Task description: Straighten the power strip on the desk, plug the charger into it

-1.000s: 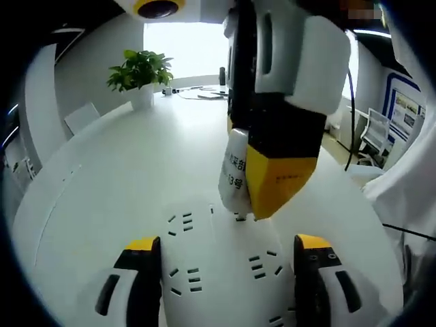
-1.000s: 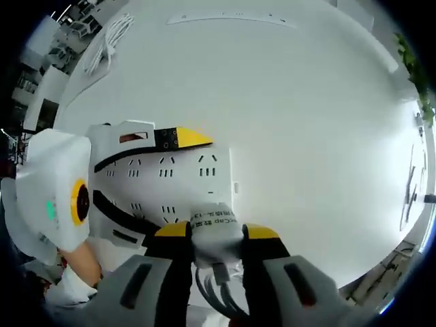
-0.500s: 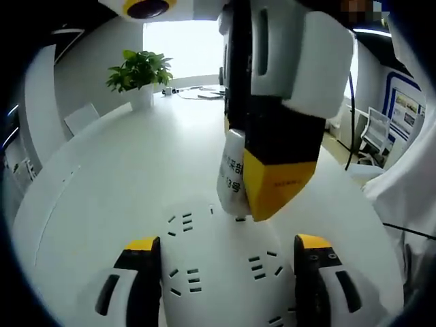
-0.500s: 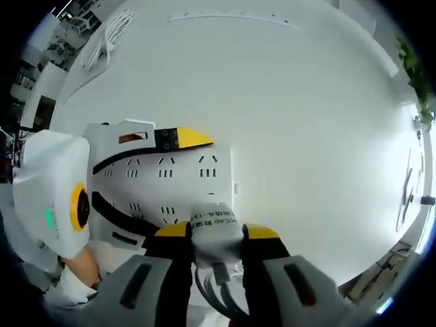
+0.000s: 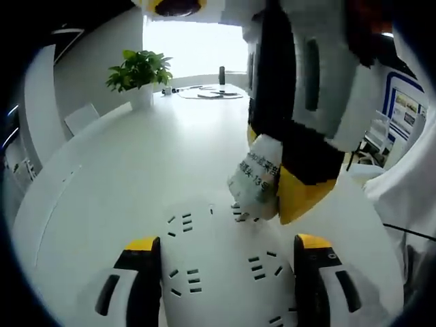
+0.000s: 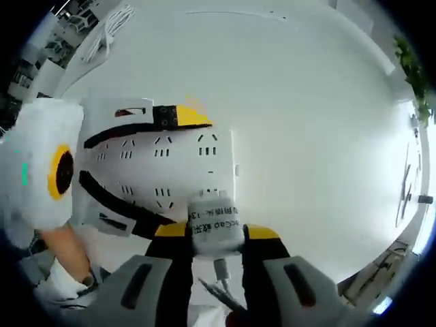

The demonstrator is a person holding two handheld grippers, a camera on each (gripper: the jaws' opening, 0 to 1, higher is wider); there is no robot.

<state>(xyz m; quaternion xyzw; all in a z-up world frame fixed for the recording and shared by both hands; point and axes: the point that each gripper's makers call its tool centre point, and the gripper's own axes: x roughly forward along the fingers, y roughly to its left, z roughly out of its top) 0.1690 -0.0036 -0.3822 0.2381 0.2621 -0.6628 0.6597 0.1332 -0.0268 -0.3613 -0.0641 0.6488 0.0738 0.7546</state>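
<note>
The right gripper (image 6: 208,235) holds the white charger (image 6: 214,223) tight between its two yellow-tipped jaws. The charger sits just over the near edge of the white power strip (image 6: 174,174), right by a set of holes. In the left gripper view, the charger (image 5: 255,178) leans a bit, and its metal pins seem to touch the strip (image 5: 218,272) at the holes below it.

The left gripper (image 5: 221,259) has its jaws spread wide, one on each side of the strip. They look like they hold the strip still, but I cannot tell if they really press on it.

The strip lies flat on the white desk (image 6: 306,102), so the plugging step is the one in hand. To do it well, the charger should stand straight up, not tipped. The pins should line up with the holes first. Then a slow, straight push should work, while the strip is kept from sliding.

The charger has a sticker with small dark writing. I can read "13" on it. The rest is too small.
</note>
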